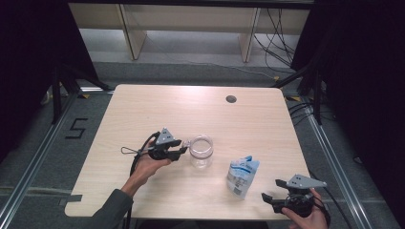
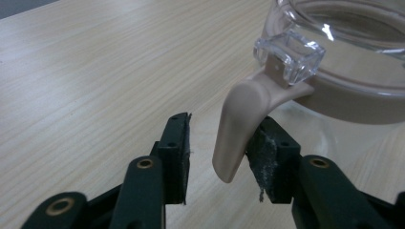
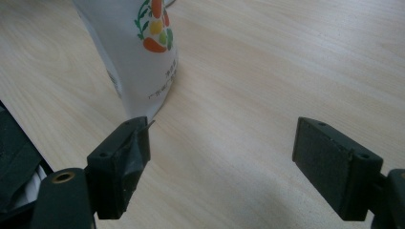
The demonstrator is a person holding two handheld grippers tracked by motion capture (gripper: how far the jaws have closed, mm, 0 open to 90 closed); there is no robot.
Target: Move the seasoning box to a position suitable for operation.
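The left gripper (image 2: 217, 152) has its jaws apart around the beige latch tab (image 2: 239, 129) of the clear jar (image 1: 201, 151), one pad touching the tab. The jar stands mid-table (image 1: 143, 109). The right gripper (image 3: 222, 157), jaws wide apart, rests beside a white pouch (image 3: 138, 52).

A black "5" (image 1: 76, 129) is marked on the floor off the counter's left edge. The pouch (image 3: 138, 52) bears a fruit emblem and small print too blurred to read.

A clear jar (image 1: 201, 151) with a beige collar and beige latch tab (image 2: 241, 126) stands upright and open, mid-table, toward the near edge.
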